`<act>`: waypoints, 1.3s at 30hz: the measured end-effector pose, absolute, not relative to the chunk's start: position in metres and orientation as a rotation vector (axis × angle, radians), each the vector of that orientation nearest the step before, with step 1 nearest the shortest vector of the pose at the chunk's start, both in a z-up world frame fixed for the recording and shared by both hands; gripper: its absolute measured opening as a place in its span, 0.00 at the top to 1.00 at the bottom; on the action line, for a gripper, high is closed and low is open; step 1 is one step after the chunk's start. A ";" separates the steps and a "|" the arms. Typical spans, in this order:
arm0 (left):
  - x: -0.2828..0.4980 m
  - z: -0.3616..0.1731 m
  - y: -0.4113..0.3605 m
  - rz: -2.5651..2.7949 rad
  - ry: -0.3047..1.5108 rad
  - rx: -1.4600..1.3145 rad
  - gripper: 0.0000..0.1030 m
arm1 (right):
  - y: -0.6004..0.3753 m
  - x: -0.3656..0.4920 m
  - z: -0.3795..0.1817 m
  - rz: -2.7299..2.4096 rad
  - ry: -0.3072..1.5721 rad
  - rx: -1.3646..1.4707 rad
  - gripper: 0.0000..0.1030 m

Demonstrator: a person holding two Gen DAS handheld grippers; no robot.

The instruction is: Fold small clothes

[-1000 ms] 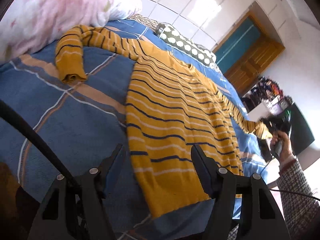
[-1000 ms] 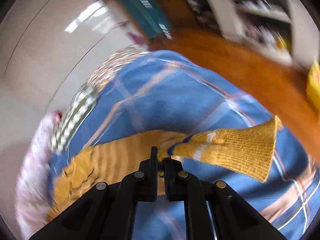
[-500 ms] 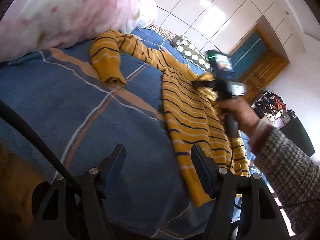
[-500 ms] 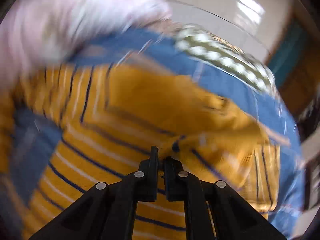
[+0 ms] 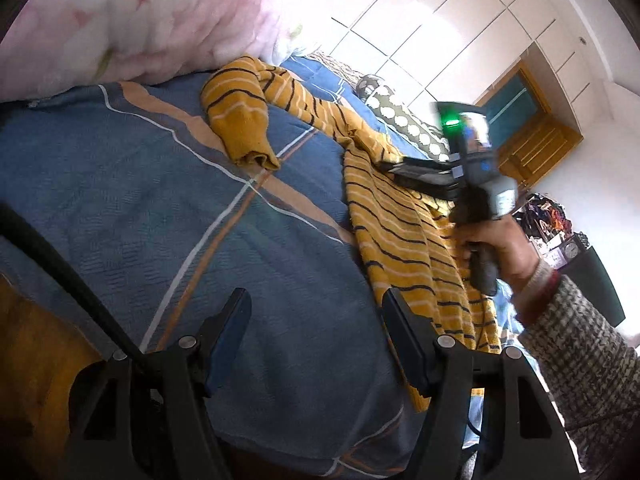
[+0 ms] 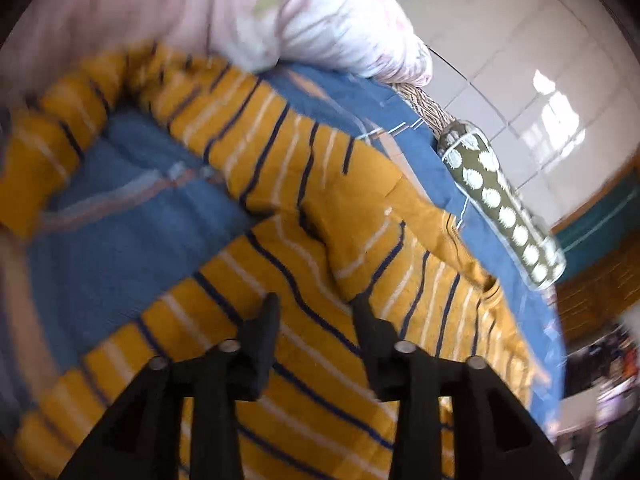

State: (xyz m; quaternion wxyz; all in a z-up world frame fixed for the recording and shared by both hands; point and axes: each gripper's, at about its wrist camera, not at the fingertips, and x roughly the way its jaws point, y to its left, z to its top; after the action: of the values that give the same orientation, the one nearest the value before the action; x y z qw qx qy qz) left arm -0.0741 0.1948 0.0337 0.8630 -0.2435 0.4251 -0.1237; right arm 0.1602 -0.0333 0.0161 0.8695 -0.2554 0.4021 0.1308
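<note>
Sweater count is one: a mustard knit sweater [image 5: 404, 232] with navy and white stripes, lying on the bed's blue plaid cover [image 5: 160, 208]. In the left wrist view its body runs from centre frame down to the lower right, and one sleeve [image 5: 244, 120] bends back at upper centre, its cuff resting on the cover. In the right wrist view a second sleeve [image 6: 372, 240] lies folded across the chest of the sweater, just above the claw tips.

Claws number two. The left claw [image 5: 316, 328] hangs spread over bare cover at the bottom of its frame, with nothing between its fingers; its right finger sits just beside the sweater's left edge. The right claw [image 6: 314, 316] is opening, its pads apart above the striped body with no cloth pinched between them. One hand [image 5: 496, 248] in a grey knit cuff grips the right claw's handle at the right of the left view.

Bedding: one pink floral duvet [image 5: 132, 20] at upper left, one olive bolster with white spots [image 6: 500, 204] along the far edge.

Open cover fills the left and centre of the left view, between the sleeve cuff and the near edge of the bed.
</note>
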 end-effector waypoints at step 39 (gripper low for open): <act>-0.076 0.067 0.180 -0.275 0.863 -0.461 0.31 | -0.267 0.183 0.061 -0.237 1.087 -0.086 0.85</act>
State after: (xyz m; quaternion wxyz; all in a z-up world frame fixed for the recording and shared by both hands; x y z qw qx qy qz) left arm -0.0755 0.1800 0.0667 0.8736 -0.2208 0.4132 -0.1316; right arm 0.1834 -0.2666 0.0608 0.8485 -0.0406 0.5156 -0.1124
